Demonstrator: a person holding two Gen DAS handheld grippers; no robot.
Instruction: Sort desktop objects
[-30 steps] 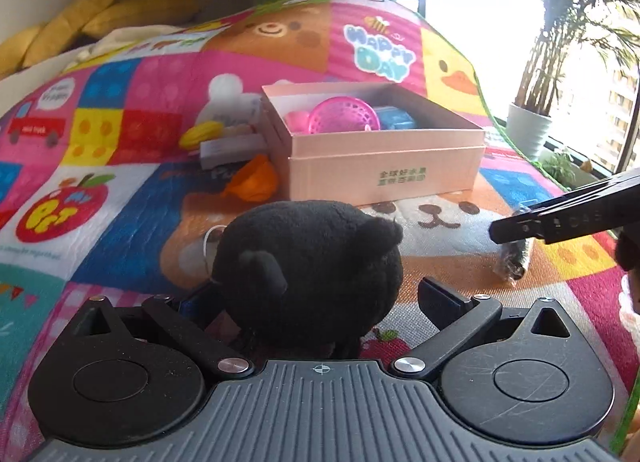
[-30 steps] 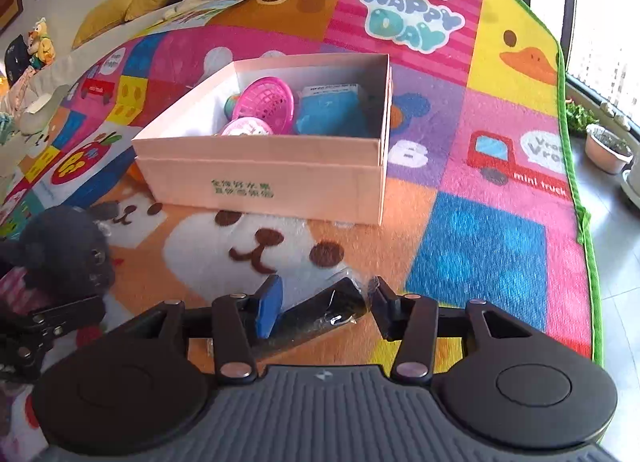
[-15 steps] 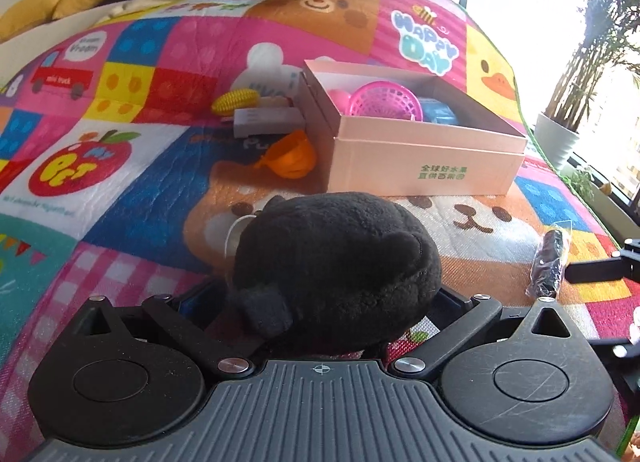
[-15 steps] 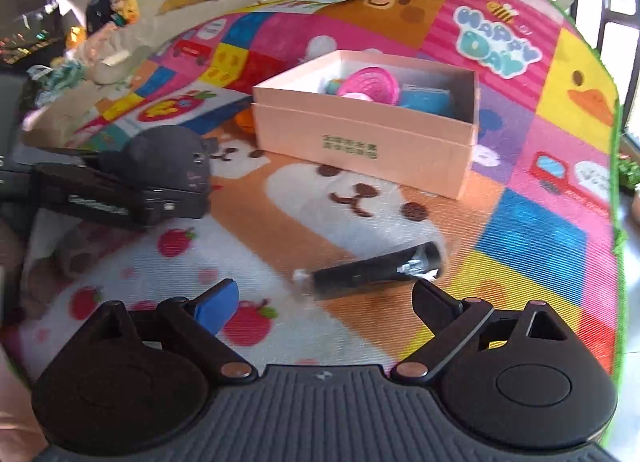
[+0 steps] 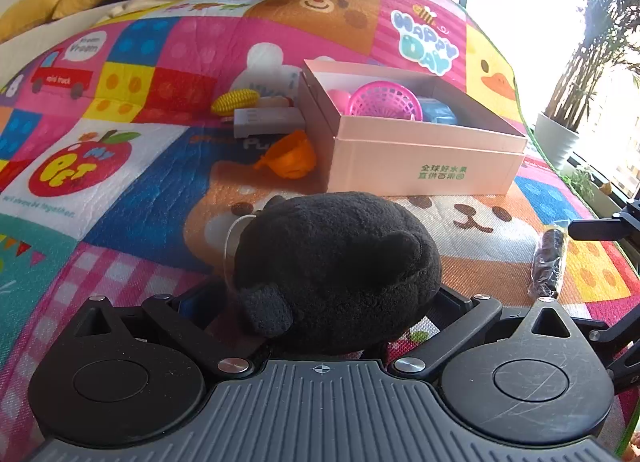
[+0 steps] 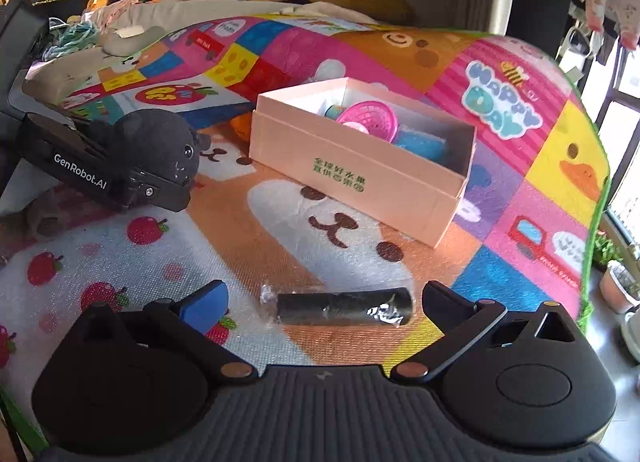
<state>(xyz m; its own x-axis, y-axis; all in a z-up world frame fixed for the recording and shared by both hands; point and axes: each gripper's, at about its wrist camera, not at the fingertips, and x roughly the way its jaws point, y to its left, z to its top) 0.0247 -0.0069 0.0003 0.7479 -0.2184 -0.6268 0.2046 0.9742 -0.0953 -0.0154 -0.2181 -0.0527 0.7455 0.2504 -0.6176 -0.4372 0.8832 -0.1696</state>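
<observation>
My left gripper (image 5: 320, 302) is shut on a black plush toy (image 5: 336, 270), which hides its fingertips. The right wrist view shows the same plush (image 6: 160, 142) in the left gripper (image 6: 152, 190), low over the mat at the left. My right gripper (image 6: 326, 294) has its jaws opening wide. A black roll in clear wrap (image 6: 344, 306) lies on the mat between them, and neither pad touches it. In the left wrist view the roll (image 5: 548, 258) lies at the right, below a right finger (image 5: 596, 228). The open pink box (image 5: 424, 170) holds a pink basket (image 5: 384, 102) and blue items.
An orange toy (image 5: 290, 156), a white stick-shaped box (image 5: 268, 122) and a yellow corn toy (image 5: 236, 101) lie left of the pink box (image 6: 348, 178). The colourful play mat ends at a green edge (image 6: 596, 222) on the right. Potted plants (image 5: 556, 142) stand beyond it.
The right jaws have spread from half closed around the black roll to wide apart, and the roll now lies crosswise on the mat. The right gripper rolled and shifted. The left gripper keeps the plush.
</observation>
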